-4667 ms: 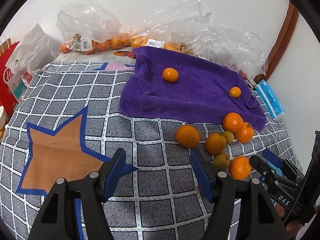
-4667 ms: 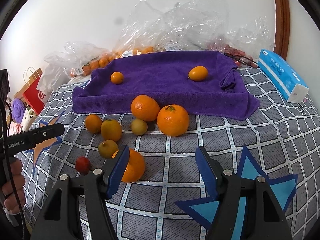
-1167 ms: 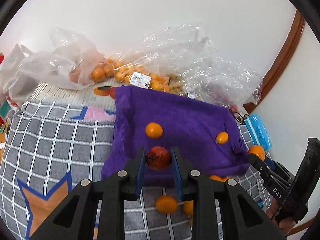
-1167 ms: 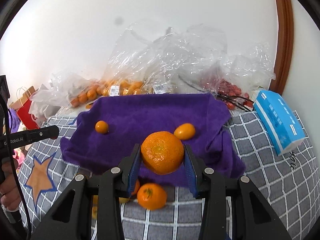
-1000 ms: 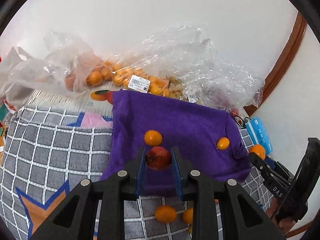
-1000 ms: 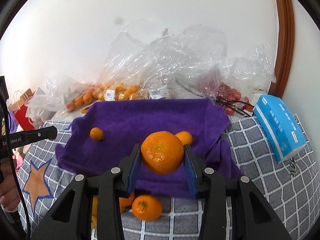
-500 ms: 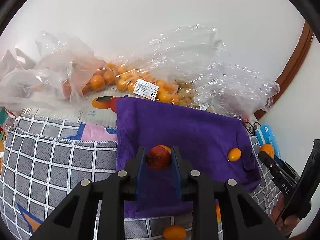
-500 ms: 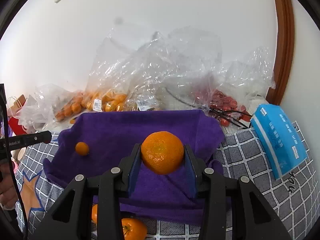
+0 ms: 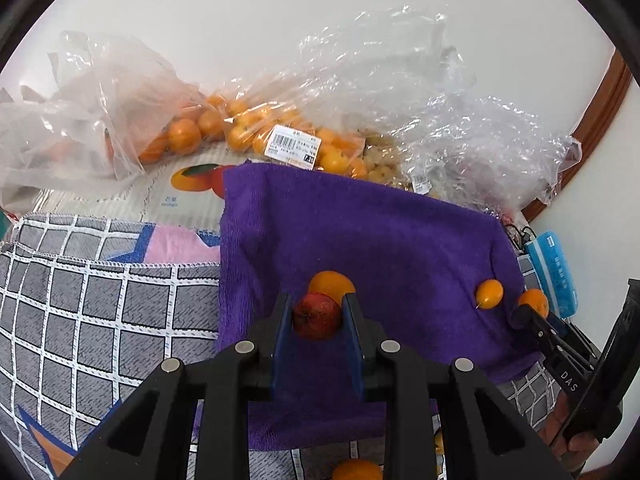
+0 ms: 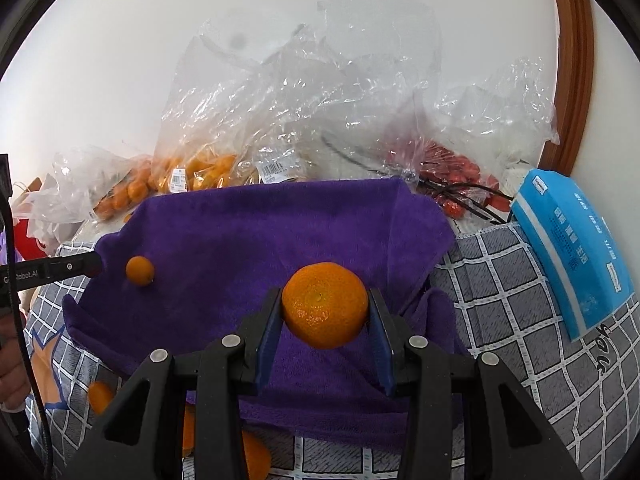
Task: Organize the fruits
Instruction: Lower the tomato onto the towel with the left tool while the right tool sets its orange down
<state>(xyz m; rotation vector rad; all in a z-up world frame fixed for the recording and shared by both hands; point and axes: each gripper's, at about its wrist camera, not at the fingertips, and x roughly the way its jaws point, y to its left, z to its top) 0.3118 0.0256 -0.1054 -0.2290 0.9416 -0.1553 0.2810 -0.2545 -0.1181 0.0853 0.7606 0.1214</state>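
Observation:
My left gripper (image 9: pixel 317 312) is shut on a small red fruit (image 9: pixel 316 316) and holds it over the purple towel (image 9: pixel 360 232). A small orange fruit (image 9: pixel 331 285) lies on the towel just behind it, and another (image 9: pixel 489 293) lies near the towel's right edge. My right gripper (image 10: pixel 324 308) is shut on a large orange (image 10: pixel 325 305) over the purple towel (image 10: pixel 248 240). A small orange fruit (image 10: pixel 140 270) lies on the towel's left side. More oranges (image 10: pixel 100 396) lie on the checked cloth in front of the towel.
Plastic bags of oranges (image 9: pixel 248 132) and red fruit (image 10: pixel 452 172) are piled against the wall behind the towel. A blue tissue pack (image 10: pixel 576 252) lies to the right. The checked cloth (image 9: pixel 100 312) covers the surface. The right gripper shows at the left wrist view's right edge (image 9: pixel 532 316).
Both grippers have moved forward with their fruit, further over the purple towel. The loose oranges on the cloth have dropped toward the bottom of both views.

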